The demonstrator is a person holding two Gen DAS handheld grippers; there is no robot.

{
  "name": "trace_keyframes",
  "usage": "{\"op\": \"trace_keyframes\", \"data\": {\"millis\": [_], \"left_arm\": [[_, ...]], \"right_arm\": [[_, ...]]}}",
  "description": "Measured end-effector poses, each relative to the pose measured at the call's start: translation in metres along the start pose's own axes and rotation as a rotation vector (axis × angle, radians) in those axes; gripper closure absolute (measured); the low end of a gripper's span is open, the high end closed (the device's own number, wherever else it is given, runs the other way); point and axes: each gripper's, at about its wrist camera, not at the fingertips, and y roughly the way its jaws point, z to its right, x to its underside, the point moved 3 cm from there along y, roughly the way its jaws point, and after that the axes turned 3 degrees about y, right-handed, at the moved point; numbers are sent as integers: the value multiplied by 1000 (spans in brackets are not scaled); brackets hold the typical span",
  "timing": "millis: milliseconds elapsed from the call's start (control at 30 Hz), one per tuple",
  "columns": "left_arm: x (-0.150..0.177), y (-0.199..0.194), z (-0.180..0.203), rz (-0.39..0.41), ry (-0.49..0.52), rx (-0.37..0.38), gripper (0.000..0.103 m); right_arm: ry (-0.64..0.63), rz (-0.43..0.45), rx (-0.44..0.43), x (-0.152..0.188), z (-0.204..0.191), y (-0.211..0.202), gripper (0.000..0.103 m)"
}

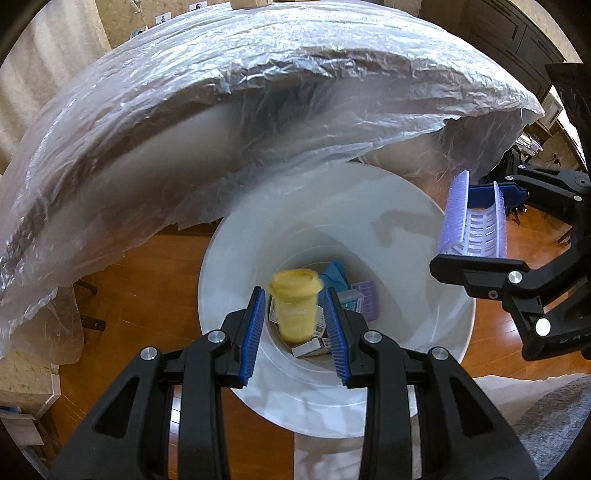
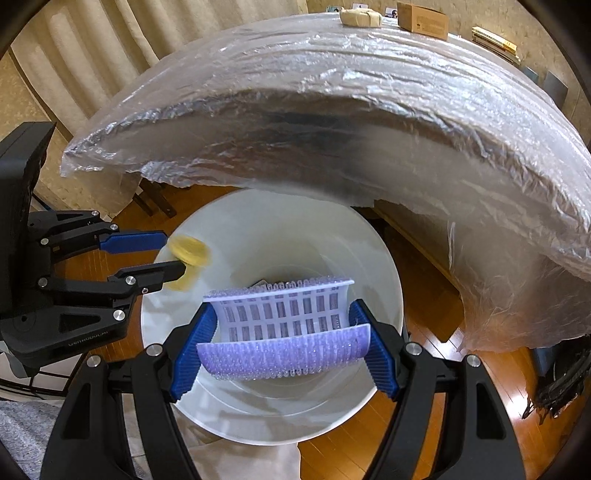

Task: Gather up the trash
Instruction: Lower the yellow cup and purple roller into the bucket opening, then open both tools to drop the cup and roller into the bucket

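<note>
Bin (image 1: 424, 258) at frame centre already holds boxes and wrappers; my left tool (image 1: 298, 332) is wide, yellow cup (image 1: 295, 306) blurred between its fingers, apparently dropping; right tool (image 2: 284, 343) grips purple tray (image 2: 288, 325), next to drop.

— Where are we, do we think?

— A home, we'd say: a living or dining room. We see a polished wood floor (image 2: 436, 306), long beige curtains (image 2: 122, 48) and patterned wallpaper (image 2: 22, 92).

— And the furniture?

— We see a desk (image 2: 369, 74) wrapped in clear plastic, carrying a cardboard box (image 2: 423, 15) and stacked books (image 2: 495, 42). Dark cabinet doors (image 1: 517, 29) and a grey rug (image 1: 546, 417) fit too.
</note>
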Motion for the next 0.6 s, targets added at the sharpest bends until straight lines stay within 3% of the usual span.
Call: {"op": "trace_keyframes", "data": {"millis": [400, 433, 467, 500, 600], "left_arm": [[-1, 3, -2, 10, -21, 9, 67], [-1, 1, -3, 21, -31, 28, 56], [-1, -1, -4, 31, -43, 40, 39], [-1, -3, -7, 39, -52, 44, 36], [-2, -8, -9, 46, -63, 35, 36]], "right_arm": [[11, -22, -11, -3, 3, 11, 29], [6, -25, -22, -3, 2, 11, 28], [3, -23, -14, -1, 3, 10, 20], [-2, -16, 1, -2, 2, 9, 10], [-1, 5, 16, -3, 2, 4, 8]]}}
